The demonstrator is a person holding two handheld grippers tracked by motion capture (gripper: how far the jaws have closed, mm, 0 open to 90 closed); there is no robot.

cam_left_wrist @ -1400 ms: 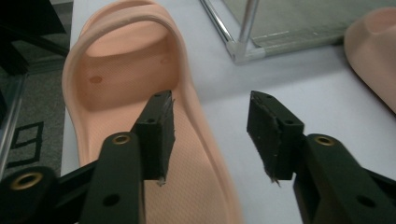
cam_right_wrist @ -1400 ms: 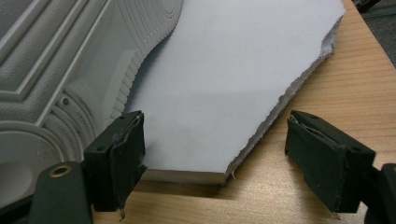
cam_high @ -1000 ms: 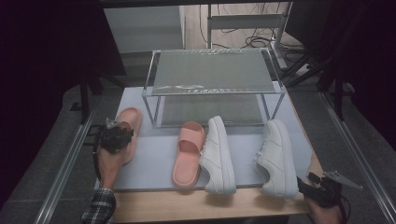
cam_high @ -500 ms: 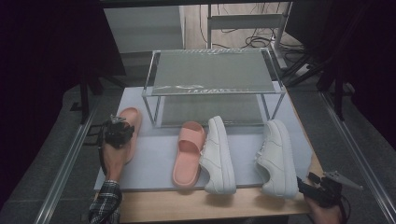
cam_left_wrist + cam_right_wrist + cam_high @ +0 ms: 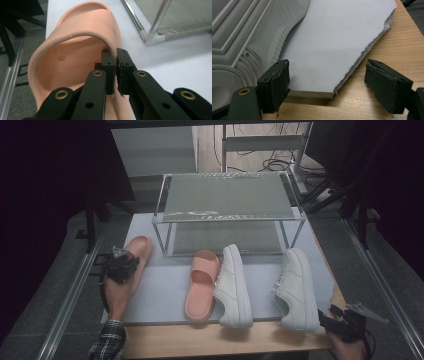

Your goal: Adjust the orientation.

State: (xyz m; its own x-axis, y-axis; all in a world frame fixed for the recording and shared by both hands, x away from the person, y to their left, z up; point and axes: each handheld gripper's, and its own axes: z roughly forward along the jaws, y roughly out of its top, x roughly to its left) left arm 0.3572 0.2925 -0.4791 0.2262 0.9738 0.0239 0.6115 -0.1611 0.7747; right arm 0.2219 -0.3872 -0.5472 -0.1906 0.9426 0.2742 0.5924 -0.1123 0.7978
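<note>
A pink slide sandal [image 5: 135, 256] lies at the left of the grey mat [image 5: 160, 295], and my left gripper [image 5: 120, 266] is shut on the edge of its strap [image 5: 85, 35]. A second pink slide [image 5: 201, 282] lies mid-mat beside a white sneaker [image 5: 232, 285]. Another white sneaker [image 5: 296, 287] lies to the right. My right gripper [image 5: 334, 319] stands open at the table's front right corner, its jaws apart just behind that sneaker's heel [image 5: 239, 42] and over the mat's torn corner [image 5: 352, 37].
A two-tier metal shoe rack [image 5: 227, 205] with mesh shelves stands at the back of the mat. Bare wooden table [image 5: 397, 45] shows along the front and right. Metal rails [image 5: 70, 295] run down both sides of the table.
My left gripper has crept slightly forward along the pink slide at the left, still shut on it. The right gripper has stayed where it was.
</note>
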